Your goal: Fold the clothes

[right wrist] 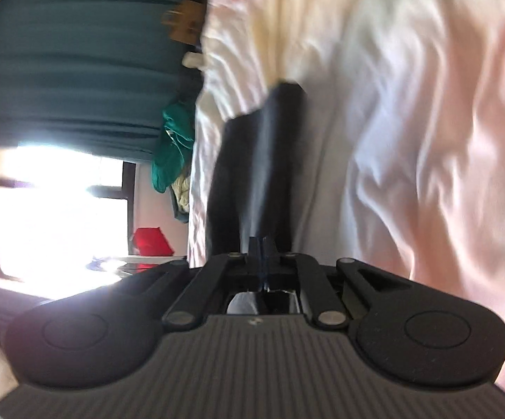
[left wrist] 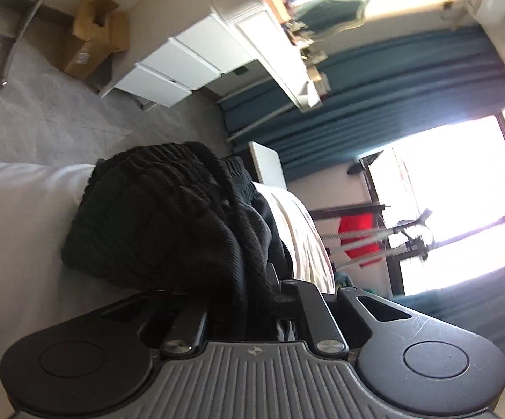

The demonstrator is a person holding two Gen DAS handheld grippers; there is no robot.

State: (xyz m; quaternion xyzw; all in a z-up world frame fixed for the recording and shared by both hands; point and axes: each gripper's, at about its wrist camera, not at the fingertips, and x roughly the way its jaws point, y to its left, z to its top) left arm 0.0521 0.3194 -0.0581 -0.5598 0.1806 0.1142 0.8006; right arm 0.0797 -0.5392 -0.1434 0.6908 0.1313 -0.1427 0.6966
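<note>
A black garment with a ribbed elastic waistband (left wrist: pixel 154 209) is bunched over my left gripper (left wrist: pixel 252 293), which is shut on its fabric; the cloth hides most of the fingers. It rests against the white bedsheet (left wrist: pixel 18 216). In the right wrist view, my right gripper (right wrist: pixel 261 244) is shut on a smooth edge of the same black garment (right wrist: pixel 252 160), which stretches away from the fingers over the rumpled white sheet (right wrist: pixel 409 122). Both views are rolled sideways.
A white drawer unit (left wrist: pixel 182 66) and cardboard box (left wrist: pixel 92 35) stand on the grey floor. Teal curtains (left wrist: pixel 392 80) flank a bright window (left wrist: pixel 462 188). A red item (right wrist: pixel 151 241) and green cloth (right wrist: pixel 174 146) lie beside the bed.
</note>
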